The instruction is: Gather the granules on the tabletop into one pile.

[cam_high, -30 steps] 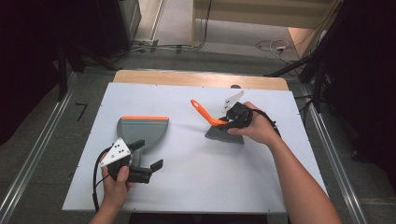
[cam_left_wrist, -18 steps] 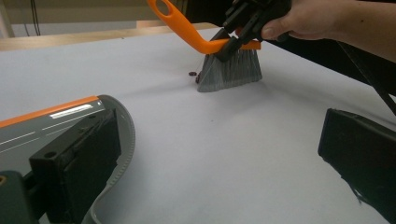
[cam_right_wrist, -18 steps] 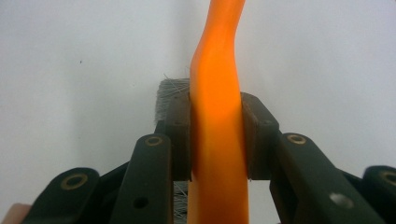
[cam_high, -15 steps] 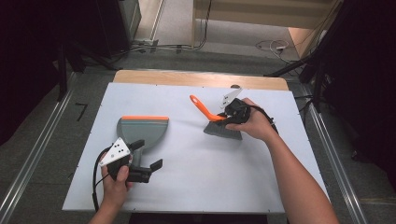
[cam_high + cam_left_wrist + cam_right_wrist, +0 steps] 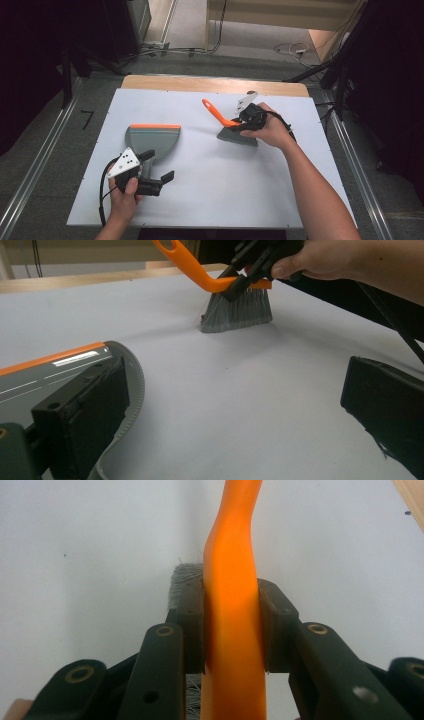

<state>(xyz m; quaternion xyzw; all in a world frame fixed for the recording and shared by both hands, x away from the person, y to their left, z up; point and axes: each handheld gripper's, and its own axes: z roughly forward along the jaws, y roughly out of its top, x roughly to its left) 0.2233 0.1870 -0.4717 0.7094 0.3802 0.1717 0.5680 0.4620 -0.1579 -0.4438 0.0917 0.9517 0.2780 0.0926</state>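
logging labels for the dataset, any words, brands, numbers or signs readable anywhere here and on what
None can be read: no print shows on the brush, the dustpan, the white table or either gripper.
A dark mark on the floor left of the table looks like "7", but it may be only tape.

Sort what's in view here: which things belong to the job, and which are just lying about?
In the job:
- brush, handle clamped in the right gripper
- dustpan, flat on the table
- left gripper, open beside the dustpan

Lying about:
- cables on the floor beyond the table
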